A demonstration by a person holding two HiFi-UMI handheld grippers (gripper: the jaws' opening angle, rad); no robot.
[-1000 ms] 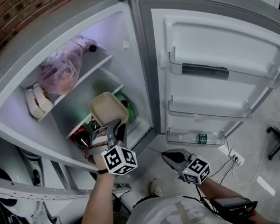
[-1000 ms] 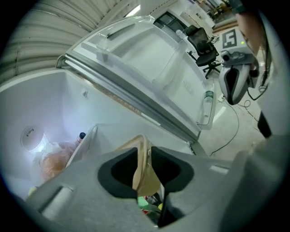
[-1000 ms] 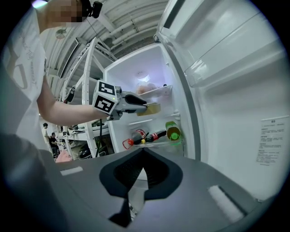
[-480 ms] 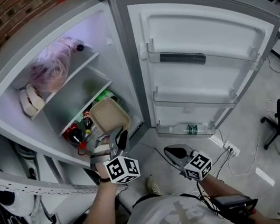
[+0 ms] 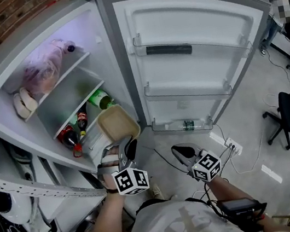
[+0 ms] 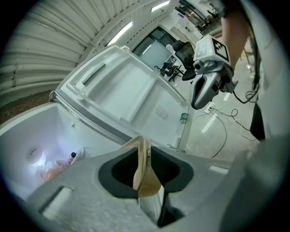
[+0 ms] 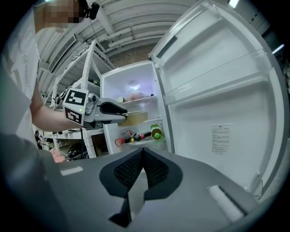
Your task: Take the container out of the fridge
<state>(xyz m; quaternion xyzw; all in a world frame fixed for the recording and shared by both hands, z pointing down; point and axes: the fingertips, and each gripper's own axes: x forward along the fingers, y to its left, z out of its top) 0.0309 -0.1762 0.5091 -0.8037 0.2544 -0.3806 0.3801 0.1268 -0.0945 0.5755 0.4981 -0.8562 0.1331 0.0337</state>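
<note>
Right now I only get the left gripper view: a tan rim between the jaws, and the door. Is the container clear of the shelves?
Observer: In the head view the left gripper is clamped on the near rim of the container. The container appears to be forward of the shelves and resting on nothing.
Operator: What's behind it?
Observer: Two red-capped dark bottles and a green bottle lie on their sides low in the fridge.
Operator: Right gripper free?
Observer: Yes. In its own view the right gripper has its jaws together with nothing between them.
</note>
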